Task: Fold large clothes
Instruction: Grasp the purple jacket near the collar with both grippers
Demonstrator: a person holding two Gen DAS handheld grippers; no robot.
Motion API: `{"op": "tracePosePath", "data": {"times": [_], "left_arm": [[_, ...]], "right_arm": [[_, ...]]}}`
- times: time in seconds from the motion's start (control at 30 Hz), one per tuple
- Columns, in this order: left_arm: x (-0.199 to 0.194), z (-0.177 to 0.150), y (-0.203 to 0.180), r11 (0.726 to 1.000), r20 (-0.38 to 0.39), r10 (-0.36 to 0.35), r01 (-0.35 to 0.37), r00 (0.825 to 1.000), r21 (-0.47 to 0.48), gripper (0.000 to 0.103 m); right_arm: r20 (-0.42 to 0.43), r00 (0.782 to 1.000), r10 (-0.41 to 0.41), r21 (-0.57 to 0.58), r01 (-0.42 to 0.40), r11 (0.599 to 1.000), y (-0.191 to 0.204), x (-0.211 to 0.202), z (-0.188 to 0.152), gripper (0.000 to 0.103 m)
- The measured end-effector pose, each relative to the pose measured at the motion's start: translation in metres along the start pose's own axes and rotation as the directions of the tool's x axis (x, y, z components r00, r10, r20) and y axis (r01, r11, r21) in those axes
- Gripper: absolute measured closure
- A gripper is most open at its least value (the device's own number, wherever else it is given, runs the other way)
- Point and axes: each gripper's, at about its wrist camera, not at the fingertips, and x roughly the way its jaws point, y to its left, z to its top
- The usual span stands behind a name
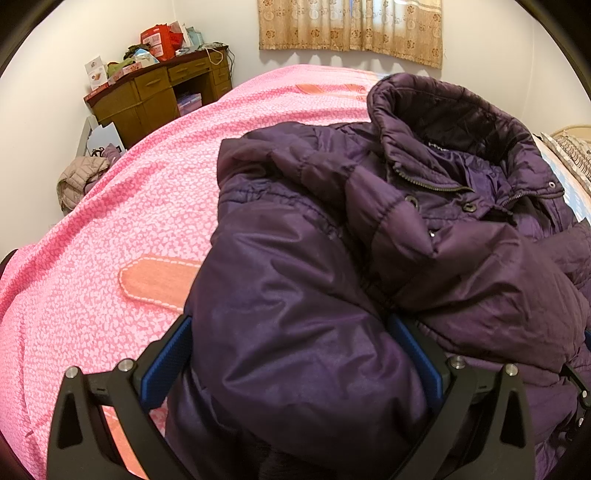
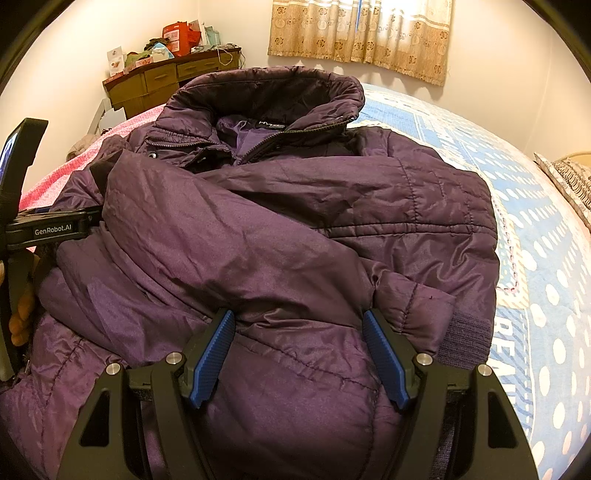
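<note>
Purple padded jacket (image 2: 280, 229) laid on bed (image 2: 546, 236), collar toward curtain (image 2: 362, 29), both sleeves crossed over front. Left tongs (image 1: 291, 354) spread wide, bulky fold of jacket between blue pads; firm pinch not confirmed. Right tongs (image 2: 299, 354) spread, lower jacket fabric bulging between pads (image 2: 210, 362).

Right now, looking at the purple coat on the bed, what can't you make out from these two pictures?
- Coat hem: cut off by the bottom edge in both wrist views, behind the gripper frames.
- Left gripper: coat fabric bulges between its fingers; whether they squeeze it is unclear.
- Right gripper: same doubt, fabric fills the gap.
- Collar label: too small to read, right view.
- Desk clutter: too small and distorted, both views.
</note>
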Motion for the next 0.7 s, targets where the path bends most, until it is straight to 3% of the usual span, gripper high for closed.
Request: {"op": "tracePosePath", "data": {"times": [0.17,0.27,0.37,0.53,0.7], "left_arm": [[-0.024,0.005,0.001,0.999,0.024,0.012,-0.013,1.0,0.038,0.0],[-0.057,0.014,0.006,0.999,0.101,-0.017,0.013,0.995,0.047,0.0],[-0.087,0.036,0.007,0.997,0.187,-0.039,0.026,0.982,0.074,0.0],[-0.089,0.083,-0.006,0.991,0.225,-0.07,0.042,0.972,0.127,0.0],[-0.05,0.121,-0.032,0.982,0.202,-0.067,0.028,0.977,0.187,0.0]], "right_arm": [[-0.018,0.999,0.051,0.003,-0.051,0.999,-0.006,-0.02,0.008,0.031],[0.083,0.989,0.122,0.035,-0.125,0.992,-0.02,-0.061,0.027,0.031],[0.122,0.985,0.123,0.033,-0.127,0.991,-0.035,-0.077,0.058,0.031],[0.127,0.99,0.054,0.007,-0.055,0.998,-0.057,-0.05,0.125,0.031],[0.065,0.993,0.102,0.051,-0.105,0.993,-0.074,0.008,0.179,0.031]]}}
